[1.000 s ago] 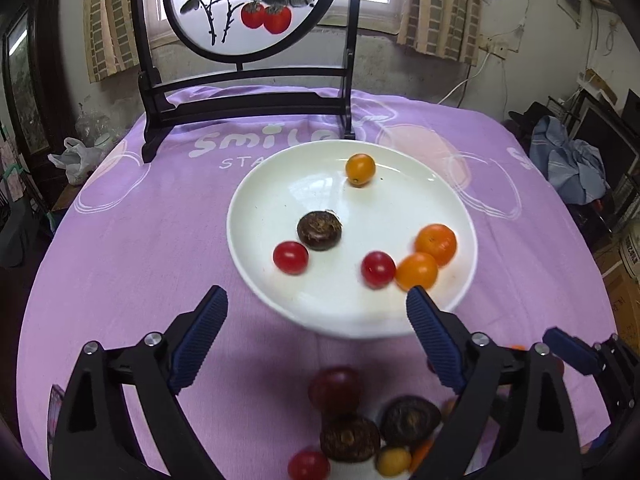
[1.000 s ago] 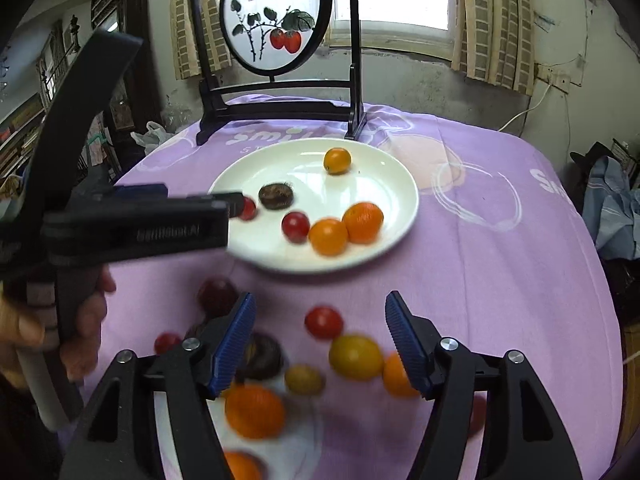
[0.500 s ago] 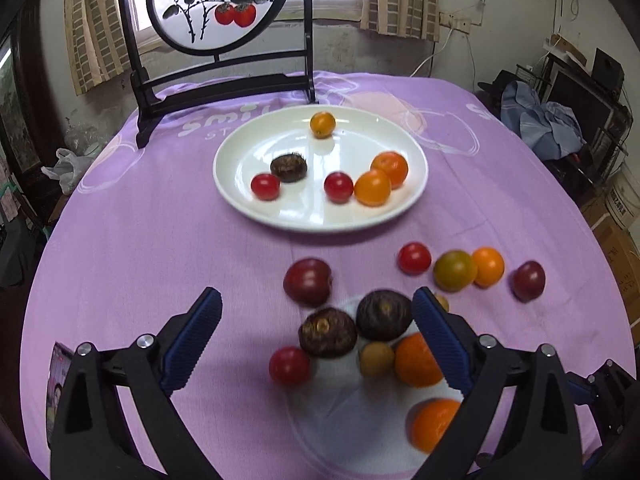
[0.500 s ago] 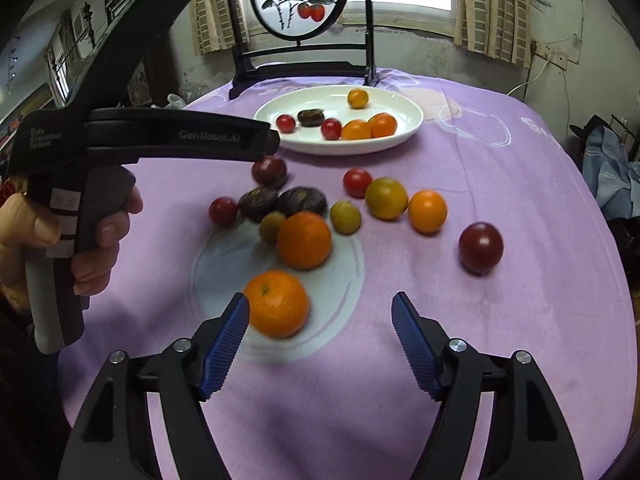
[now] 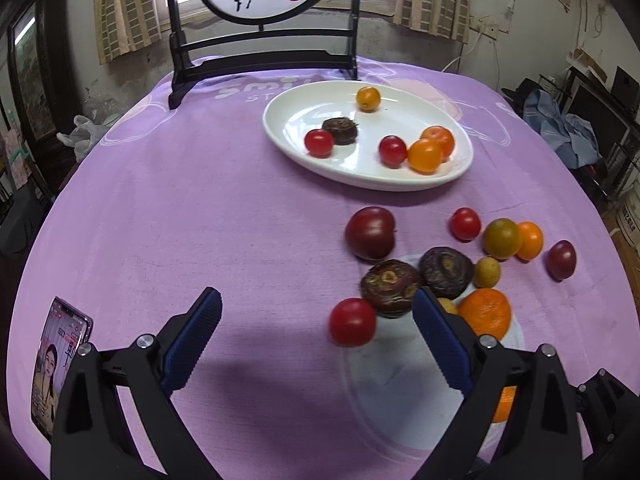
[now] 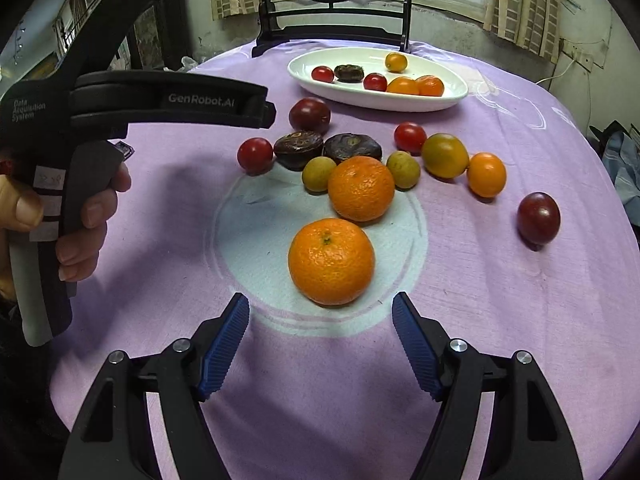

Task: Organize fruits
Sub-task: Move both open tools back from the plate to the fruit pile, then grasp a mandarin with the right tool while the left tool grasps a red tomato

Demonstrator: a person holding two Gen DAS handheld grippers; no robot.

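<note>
A white plate (image 5: 288,136) (image 6: 304,76) at the far side of the purple table holds several small fruits. More fruit lies loose nearer me: a red cherry tomato (image 5: 352,322) (image 6: 255,155), two dark brown fruits (image 5: 390,287), a dark red tomato (image 5: 370,233) and two oranges (image 6: 331,261) (image 6: 361,188). My left gripper (image 5: 316,312) is open and empty, with the red tomato between its fingers' line. My right gripper (image 6: 321,316) is open and empty just short of the nearest orange.
A phone (image 5: 58,364) lies at the table's left edge. A black wooden stand with a round painted screen (image 5: 264,36) stands behind the plate. The left gripper's body and the hand holding it (image 6: 80,208) fill the left of the right wrist view.
Both grippers have pulled back from the plate toward the near edge; the loose fruit now lies ahead of them. The left gripper has also shifted left. Both stay open.
</note>
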